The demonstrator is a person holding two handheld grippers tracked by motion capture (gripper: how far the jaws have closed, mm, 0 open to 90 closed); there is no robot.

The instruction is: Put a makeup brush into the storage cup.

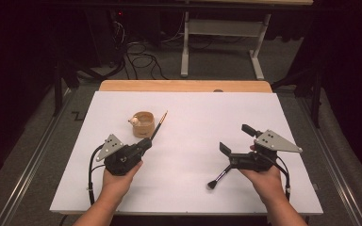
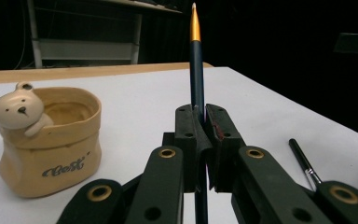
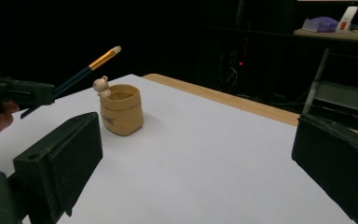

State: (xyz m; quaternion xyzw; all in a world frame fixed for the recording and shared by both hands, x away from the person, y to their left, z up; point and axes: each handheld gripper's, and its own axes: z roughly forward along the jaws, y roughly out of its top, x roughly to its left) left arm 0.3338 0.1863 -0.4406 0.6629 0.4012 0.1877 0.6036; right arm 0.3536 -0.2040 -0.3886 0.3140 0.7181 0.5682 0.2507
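From the left gripper view we read lettering on the bear pot point(image 2: 51, 140); the high view instead shows a makeup brush point(image 1: 219, 178) lying under the right gripper point(image 1: 235, 139), whose jaws gape wide, empty. The left gripper point(image 1: 147, 142) clamps a dark brush point(image 1: 159, 126) just right of the pot, gold tip slanting up and away. Right of the pot, the white sheet point(image 1: 193, 117) lies bare to its edge.

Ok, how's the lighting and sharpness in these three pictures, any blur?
High view: white table evenly lit, surroundings dark. Left gripper view: bear pot and brush sharp, near jaws slightly soft. Right gripper view: background almost black, the pot casts a soft shadow, the close jaws look blurred.
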